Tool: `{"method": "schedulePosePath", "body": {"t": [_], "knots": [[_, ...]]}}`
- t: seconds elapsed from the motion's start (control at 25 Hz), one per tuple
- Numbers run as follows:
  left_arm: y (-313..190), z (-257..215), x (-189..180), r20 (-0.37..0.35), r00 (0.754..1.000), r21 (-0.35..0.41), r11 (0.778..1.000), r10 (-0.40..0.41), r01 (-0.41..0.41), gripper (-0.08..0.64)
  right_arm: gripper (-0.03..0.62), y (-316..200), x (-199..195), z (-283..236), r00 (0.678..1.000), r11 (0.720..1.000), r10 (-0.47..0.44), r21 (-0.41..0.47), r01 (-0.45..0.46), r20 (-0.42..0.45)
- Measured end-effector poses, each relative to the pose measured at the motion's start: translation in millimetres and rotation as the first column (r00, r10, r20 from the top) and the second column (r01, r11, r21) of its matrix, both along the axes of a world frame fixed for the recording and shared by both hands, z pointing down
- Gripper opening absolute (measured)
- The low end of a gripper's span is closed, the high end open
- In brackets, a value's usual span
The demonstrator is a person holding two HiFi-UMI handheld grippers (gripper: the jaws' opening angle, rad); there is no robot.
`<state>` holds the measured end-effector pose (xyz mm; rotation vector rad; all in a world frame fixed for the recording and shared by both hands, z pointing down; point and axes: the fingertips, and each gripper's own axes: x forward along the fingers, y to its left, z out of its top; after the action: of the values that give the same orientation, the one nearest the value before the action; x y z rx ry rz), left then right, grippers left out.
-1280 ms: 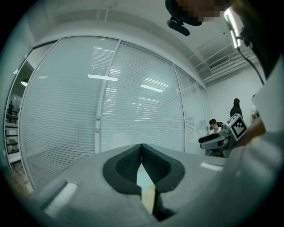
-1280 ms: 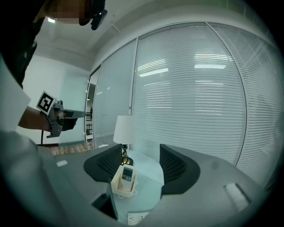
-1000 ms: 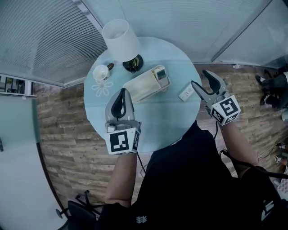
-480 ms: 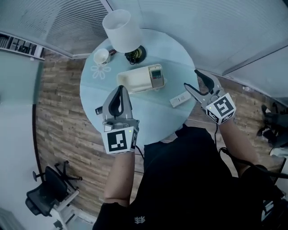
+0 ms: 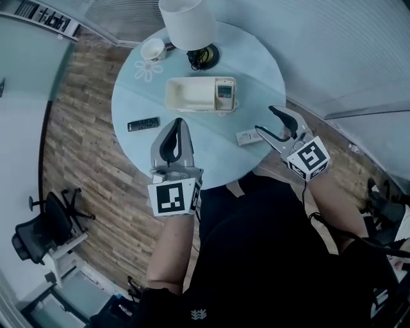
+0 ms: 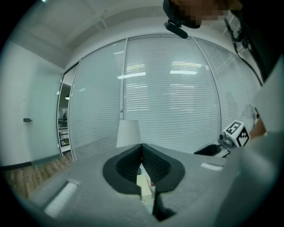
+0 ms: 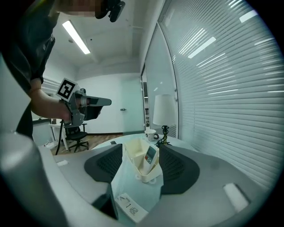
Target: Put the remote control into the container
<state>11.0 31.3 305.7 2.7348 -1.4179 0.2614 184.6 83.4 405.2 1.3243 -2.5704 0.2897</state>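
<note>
Person (image 5: 269, 256): stands at the near edge of the round table (image 5: 211, 154) with both arms out, so either tool can reach across it
Left gripper (image 5: 179, 123): jaws pressed together with nothing between them; it hovers above the table's near left part, pointing toward the container (image 5: 190, 96), and looks to be held in reserve
Right gripper (image 5: 264, 120): jaws spread wide and empty; the white remote (image 5: 248, 136) lies just ahead of and below them, untouched, so the spread seems meant to straddle it
White remote: flat on the near right of the table, apart from the container; judged the likeliest piece to go in
Black remote (image 5: 143, 123): flat at the table's left, apart from both tools; it may equally be the task's piece, and the views do not settle which
Container: open cream tray near the middle of the table, its long side toward the person, so its open top is easy to reach
Screen remote (image 5: 225, 91): already lying in the container's right end, which leaves the left part bare for another
Lamp (image 5: 188, 19) and cup (image 5: 154, 49): at the far edge behind the container, out of the likely path
</note>
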Motion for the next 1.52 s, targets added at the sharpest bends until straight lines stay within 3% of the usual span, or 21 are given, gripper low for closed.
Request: {"method": "schedulePosePath", "body": {"t": [0.36, 0.8, 1.04, 1.28, 1.52], "knots": [[29, -30, -10, -0.005, 0.999, 0.059, 0.998, -0.035, 0.035, 0.000, 0.261, 17, -14, -18, 0.999, 0.998, -0.052, 0.020, 0.052, 0.010], [79, -20, -39, -0.055, 0.996, 0.028, 0.997, -0.065, 0.067, 0.000, 0.250, 58, -32, -34, 0.997, 0.999, -0.048, 0.016, 0.049, -0.052], [95, -35, -52, -0.091, 0.984, 0.060, 0.986, -0.152, 0.158, 0.000, 0.242, 63, -37, -29, 0.988, 0.990, -0.138, -0.015, 0.137, -0.066], [95, -24, -51, -0.072, 0.945, 0.050, 0.945, -0.319, 0.323, 0.000, 0.235, 42, -36, -12, 0.945, 0.949, -0.316, -0.036, 0.314, -0.080], [107, -9, -29, -0.038, 0.883, 0.007, 0.883, -0.468, 0.469, 0.000, 0.227, 36, -34, 9, 0.850, 0.854, -0.520, -0.058, 0.516, -0.090]]}}
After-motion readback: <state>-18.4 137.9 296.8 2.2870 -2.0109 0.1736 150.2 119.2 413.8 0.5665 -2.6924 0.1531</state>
